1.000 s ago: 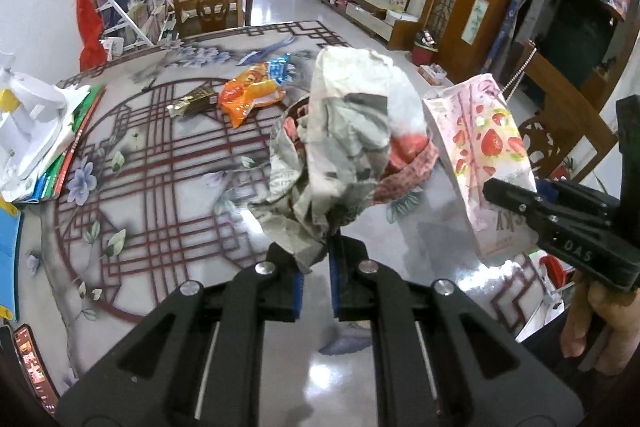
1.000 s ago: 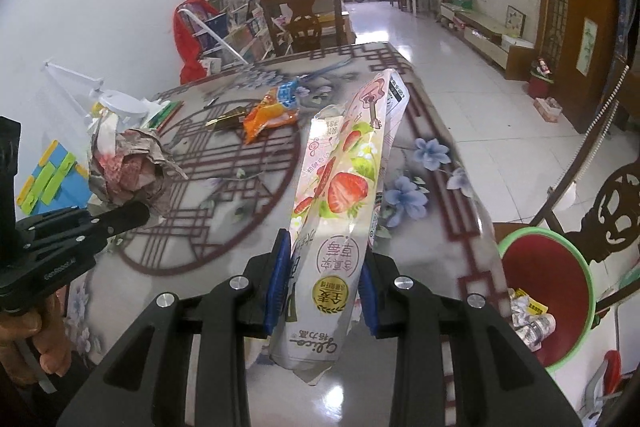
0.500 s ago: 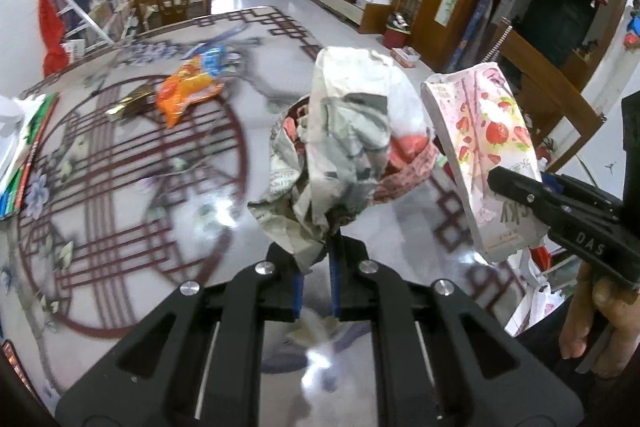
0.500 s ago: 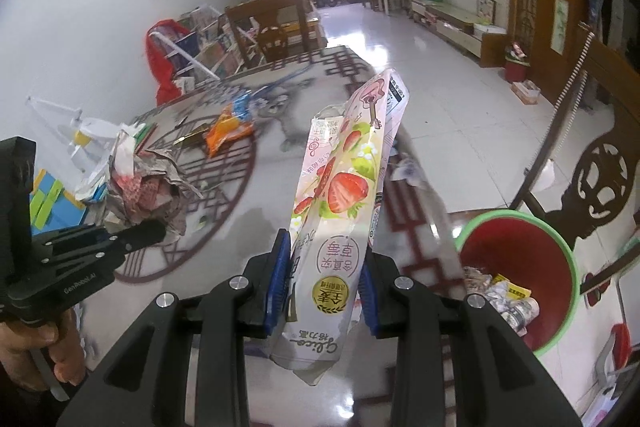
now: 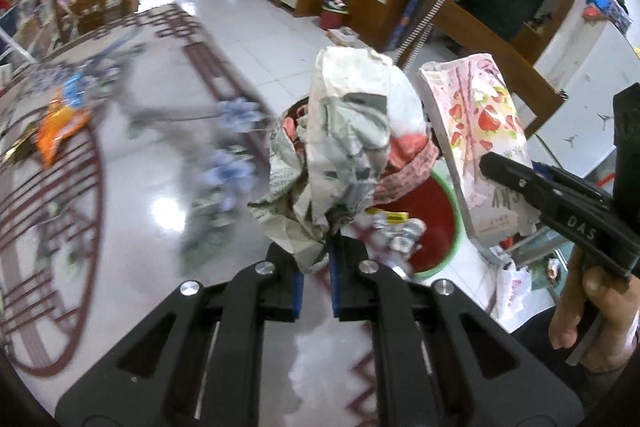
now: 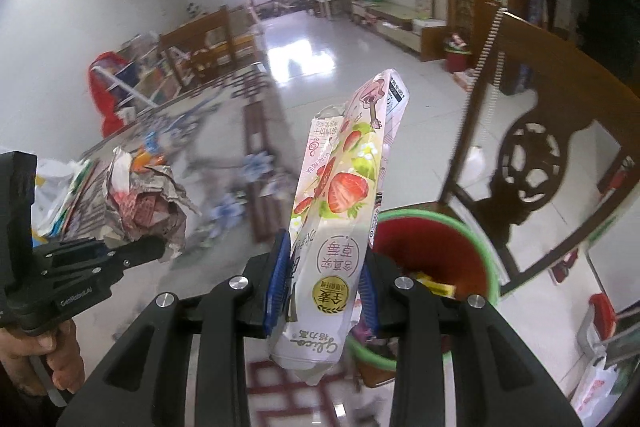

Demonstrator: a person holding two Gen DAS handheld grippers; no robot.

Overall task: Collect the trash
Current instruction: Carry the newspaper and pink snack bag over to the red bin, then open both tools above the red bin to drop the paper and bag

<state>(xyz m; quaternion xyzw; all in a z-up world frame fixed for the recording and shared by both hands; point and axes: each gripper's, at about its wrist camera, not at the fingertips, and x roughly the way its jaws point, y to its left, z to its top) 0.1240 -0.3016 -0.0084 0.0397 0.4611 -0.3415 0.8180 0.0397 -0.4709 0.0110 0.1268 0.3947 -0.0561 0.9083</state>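
Observation:
My left gripper point(image 5: 316, 259) is shut on a crumpled newspaper wad point(image 5: 344, 147), held up near the table's right edge; the wad also shows in the right wrist view point(image 6: 140, 203). My right gripper point(image 6: 322, 283) is shut on a pink strawberry snack box point(image 6: 344, 211), held upright; the box also shows in the left wrist view point(image 5: 476, 147). A red trash bin with a green rim point(image 6: 440, 251) stands on the floor below and just beyond both grippers, with wrappers inside. It shows behind the wad in the left wrist view point(image 5: 432, 211).
The glass-topped patterned table point(image 5: 120, 227) lies to the left, with an orange snack bag point(image 5: 60, 123) and other wrappers on it. A carved wooden chair point(image 6: 532, 155) stands right of the bin. White plastic bags point(image 6: 596, 387) lie on the floor.
Both grippers have swung right, off the table's middle towards its right edge. The red bin now sits close below them. Both loads stay held.

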